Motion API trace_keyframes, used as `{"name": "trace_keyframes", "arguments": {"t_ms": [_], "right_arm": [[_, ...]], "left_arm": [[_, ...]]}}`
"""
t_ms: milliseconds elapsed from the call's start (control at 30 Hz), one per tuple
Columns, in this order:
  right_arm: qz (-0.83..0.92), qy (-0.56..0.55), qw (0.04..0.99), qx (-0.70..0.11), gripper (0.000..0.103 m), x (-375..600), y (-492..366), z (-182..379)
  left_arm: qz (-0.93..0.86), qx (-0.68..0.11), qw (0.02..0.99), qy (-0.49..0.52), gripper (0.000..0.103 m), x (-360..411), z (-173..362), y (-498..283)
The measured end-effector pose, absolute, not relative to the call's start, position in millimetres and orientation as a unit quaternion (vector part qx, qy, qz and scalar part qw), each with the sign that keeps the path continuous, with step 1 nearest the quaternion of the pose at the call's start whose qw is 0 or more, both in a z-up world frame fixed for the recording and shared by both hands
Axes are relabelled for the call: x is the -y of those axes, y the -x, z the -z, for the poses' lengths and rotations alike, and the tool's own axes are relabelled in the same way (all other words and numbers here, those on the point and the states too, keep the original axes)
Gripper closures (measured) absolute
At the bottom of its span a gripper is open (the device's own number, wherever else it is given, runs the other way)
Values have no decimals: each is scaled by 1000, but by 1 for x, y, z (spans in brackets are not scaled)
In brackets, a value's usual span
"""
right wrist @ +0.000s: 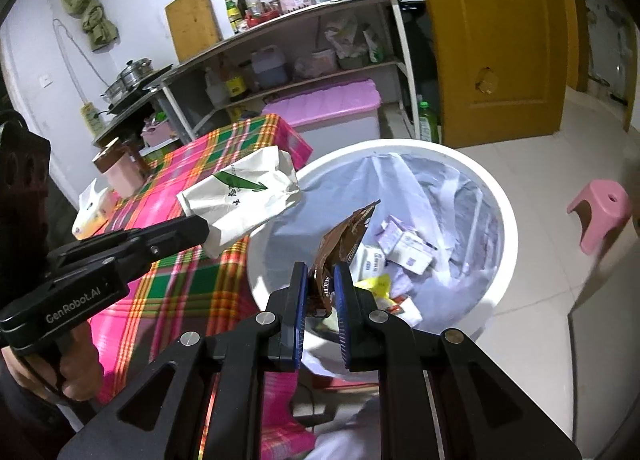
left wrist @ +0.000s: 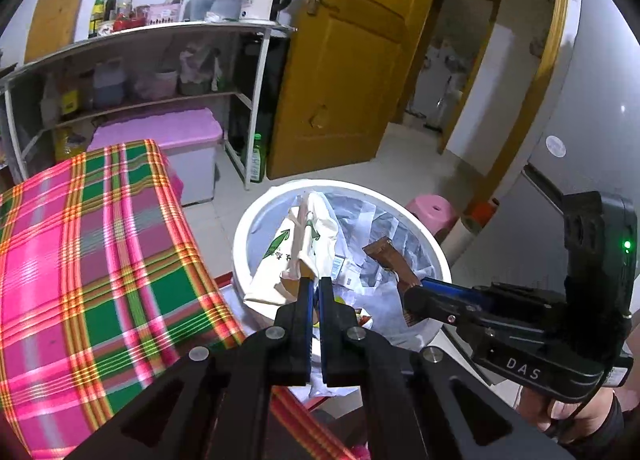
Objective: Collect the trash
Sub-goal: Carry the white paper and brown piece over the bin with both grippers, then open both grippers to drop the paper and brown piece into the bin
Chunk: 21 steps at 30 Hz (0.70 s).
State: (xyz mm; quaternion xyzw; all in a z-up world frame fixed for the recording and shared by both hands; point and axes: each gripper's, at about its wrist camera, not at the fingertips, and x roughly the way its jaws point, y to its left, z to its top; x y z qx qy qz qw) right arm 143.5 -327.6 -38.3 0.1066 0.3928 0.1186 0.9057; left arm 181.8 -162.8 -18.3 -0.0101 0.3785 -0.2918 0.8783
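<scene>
Plaid table (left wrist: pixel 100 244): no trash is seen on the cloth in the left wrist view; a tissue pack (right wrist: pixel 90 216) and a brown-lidded jar (right wrist: pixel 120 168) are left at its far end.

Left gripper (left wrist: pixel 314 285): jaws nearly closed, pinched on one crumpled edge of the white paper bag (left wrist: pixel 296 252).

White paper bag, placement: held over the near-left rim of the bin (left wrist: pixel 438 248), partly above the table edge in the right wrist view (right wrist: pixel 244 196).

Risk, left: if released here, the bag could be caught on the rim and tipped outside.

Right gripper (right wrist: pixel 322 286): jaws closed narrowly on the lower end of the brown wrapper (right wrist: pixel 344 236), which stands up beyond the tips.

Brown wrapper, placement: above the bin's lined interior, apparently well inside the rim.

Risk, right: the light foil may cling to a pad when the jaws are opened.
</scene>
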Motion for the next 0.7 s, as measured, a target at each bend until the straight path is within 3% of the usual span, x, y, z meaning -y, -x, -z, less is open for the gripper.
{"name": "trace_keyframes", "arguments": {"t_ms": [700], "right_arm": [[-94, -122, 897, -415, 88, 353, -155, 55]], "left_arm": [[309, -398, 864, -1, 100, 193, 32, -206]]}}
